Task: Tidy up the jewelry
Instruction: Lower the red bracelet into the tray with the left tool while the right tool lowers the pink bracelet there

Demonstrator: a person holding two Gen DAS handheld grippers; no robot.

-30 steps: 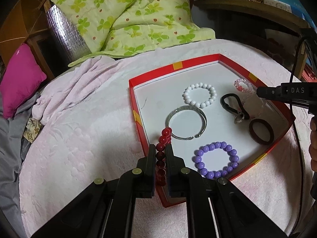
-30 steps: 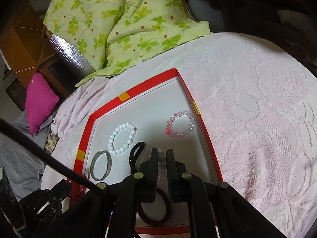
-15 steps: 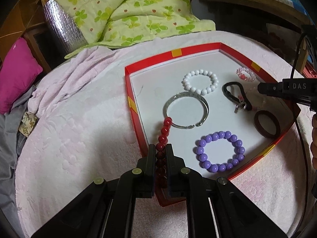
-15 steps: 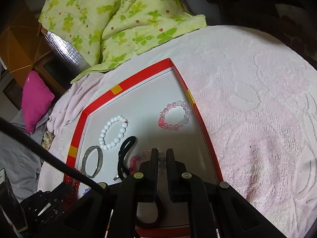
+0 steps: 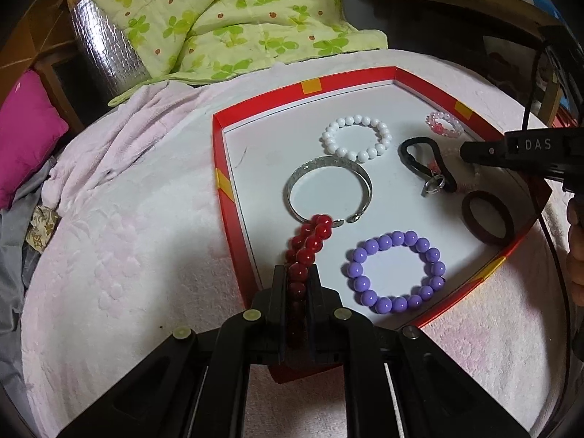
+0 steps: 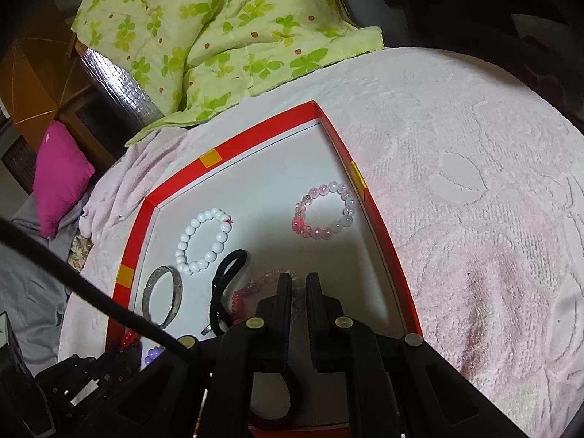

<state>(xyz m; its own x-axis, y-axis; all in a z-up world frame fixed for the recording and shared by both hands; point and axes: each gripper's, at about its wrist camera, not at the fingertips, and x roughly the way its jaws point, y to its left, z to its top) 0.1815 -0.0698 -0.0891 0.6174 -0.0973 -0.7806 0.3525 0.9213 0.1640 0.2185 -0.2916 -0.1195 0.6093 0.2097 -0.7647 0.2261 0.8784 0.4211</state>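
A red-rimmed white tray [image 5: 233, 197] lies on a pink cloth. My left gripper [image 5: 296, 273] is shut on a red bead bracelet [image 5: 310, 239] and holds it over the tray's near-left part. In the tray lie a silver bangle [image 5: 328, 168], a white bead bracelet [image 5: 356, 138], a purple bead bracelet [image 5: 396, 273], a black cord with a ring [image 5: 425, 164], a brown band [image 5: 487, 221] and a pink bead bracelet [image 6: 325, 215]. My right gripper [image 6: 298, 284] is shut on a pale pink bead bracelet [image 6: 255, 290] above the tray floor.
A green patterned quilt [image 5: 226, 18] lies behind the tray. A magenta cushion [image 5: 25, 131] is at the left. The pink cloth [image 6: 474, 200] spreads to the right of the tray. A black cable [image 6: 91, 299] crosses the right wrist view.
My left gripper has moved forward with the red bracelet, farther over the tray towards the silver bangle. My right gripper has drawn back a little, and the pale pink bracelet now shows between its fingers.
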